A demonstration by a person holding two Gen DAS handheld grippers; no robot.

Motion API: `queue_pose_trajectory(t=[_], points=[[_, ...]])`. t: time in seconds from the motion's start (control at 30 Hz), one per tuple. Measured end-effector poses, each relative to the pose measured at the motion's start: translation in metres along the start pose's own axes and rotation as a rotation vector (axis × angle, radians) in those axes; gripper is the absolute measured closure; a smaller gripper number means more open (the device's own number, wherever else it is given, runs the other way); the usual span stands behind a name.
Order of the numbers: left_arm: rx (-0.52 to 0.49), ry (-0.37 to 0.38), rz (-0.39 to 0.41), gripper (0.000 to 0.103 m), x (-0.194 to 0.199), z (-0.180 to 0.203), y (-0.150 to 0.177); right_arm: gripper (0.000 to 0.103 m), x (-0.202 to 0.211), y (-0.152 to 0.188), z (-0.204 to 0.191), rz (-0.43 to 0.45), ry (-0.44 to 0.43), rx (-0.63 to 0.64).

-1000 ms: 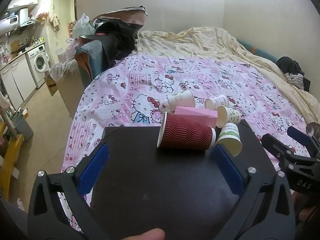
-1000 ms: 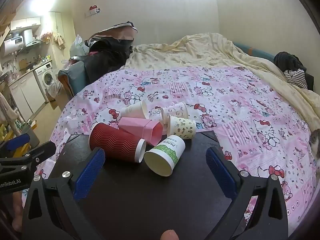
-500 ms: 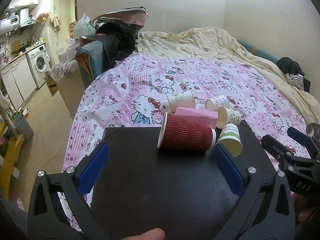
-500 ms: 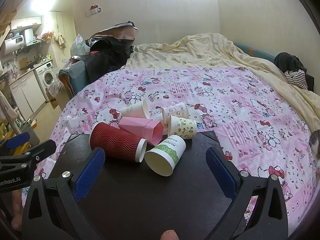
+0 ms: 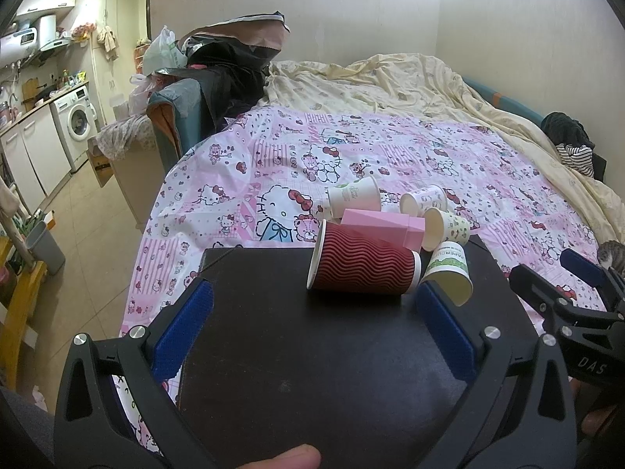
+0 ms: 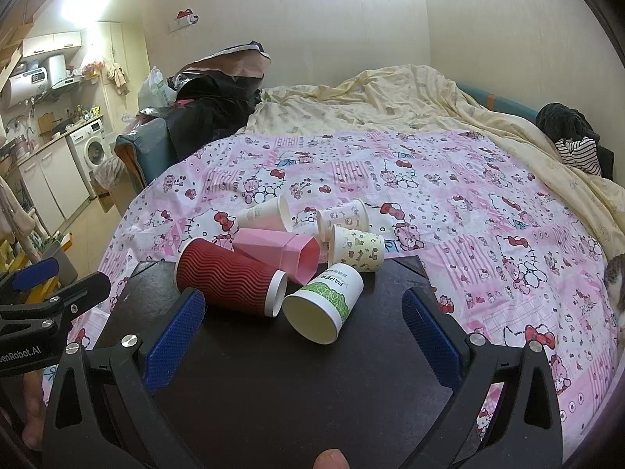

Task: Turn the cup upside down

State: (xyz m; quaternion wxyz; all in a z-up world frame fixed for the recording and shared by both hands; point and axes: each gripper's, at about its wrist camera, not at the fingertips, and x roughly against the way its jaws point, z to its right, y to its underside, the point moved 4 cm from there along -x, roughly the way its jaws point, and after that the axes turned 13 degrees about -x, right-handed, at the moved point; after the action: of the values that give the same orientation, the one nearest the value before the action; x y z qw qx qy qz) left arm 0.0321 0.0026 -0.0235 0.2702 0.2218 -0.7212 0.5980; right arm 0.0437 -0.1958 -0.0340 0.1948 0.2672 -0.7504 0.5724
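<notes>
Several cups lie on their sides in a cluster at the far edge of a dark board (image 5: pixel 312 351). A red ribbed cup (image 5: pixel 361 264) (image 6: pixel 230 277) lies nearest. Beside it are a white-and-green paper cup (image 5: pixel 449 271) (image 6: pixel 326 303), a pink faceted cup (image 5: pixel 384 224) (image 6: pixel 279 252) and small patterned cups (image 6: pixel 357 248). My left gripper (image 5: pixel 312 305) is open and empty, a little short of the red cup. My right gripper (image 6: pixel 302 314) is open and empty, with the green cup's mouth between its fingers' line.
The board (image 6: pixel 293 371) rests on a bed with a pink Hello Kitty sheet (image 5: pixel 390 156). A cream duvet (image 6: pixel 390 101) is bunched at the back. A cat (image 6: pixel 615 285) sits at the right edge. A kitchen with a washing machine (image 5: pixel 78 125) lies to the left.
Both grippers have shifted only slightly; the cups have not moved.
</notes>
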Motion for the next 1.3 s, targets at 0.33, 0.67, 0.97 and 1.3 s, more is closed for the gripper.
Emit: queue_pose_trajectory(t=[0.33, 0.67, 0.97, 1.3], points=[[-0.002, -0.001, 0.001, 0.0, -0.0001, 0.0004, 0.0003, 0.0, 0.0002, 0.0003, -0.0006, 0.001, 0.001, 0.001], [-0.002, -0.002, 0.0, 0.0, 0.0, 0.0007, 0.0009, 0.0, 0.0011, 0.0, -0.0003, 0.001, 0.0, 0.002], [-0.002, -0.002, 0.001, 0.0, 0.0, 0.0007, 0.001, 0.0, -0.0005, 0.0011, -0.0022, 0.001, 0.0, 0.002], [-0.004, -0.002, 0.001, 0.0, 0.0012, -0.0037, -0.001, 0.0, -0.0008, 0.0014, -0.0025, 0.0, 0.0, 0.002]])
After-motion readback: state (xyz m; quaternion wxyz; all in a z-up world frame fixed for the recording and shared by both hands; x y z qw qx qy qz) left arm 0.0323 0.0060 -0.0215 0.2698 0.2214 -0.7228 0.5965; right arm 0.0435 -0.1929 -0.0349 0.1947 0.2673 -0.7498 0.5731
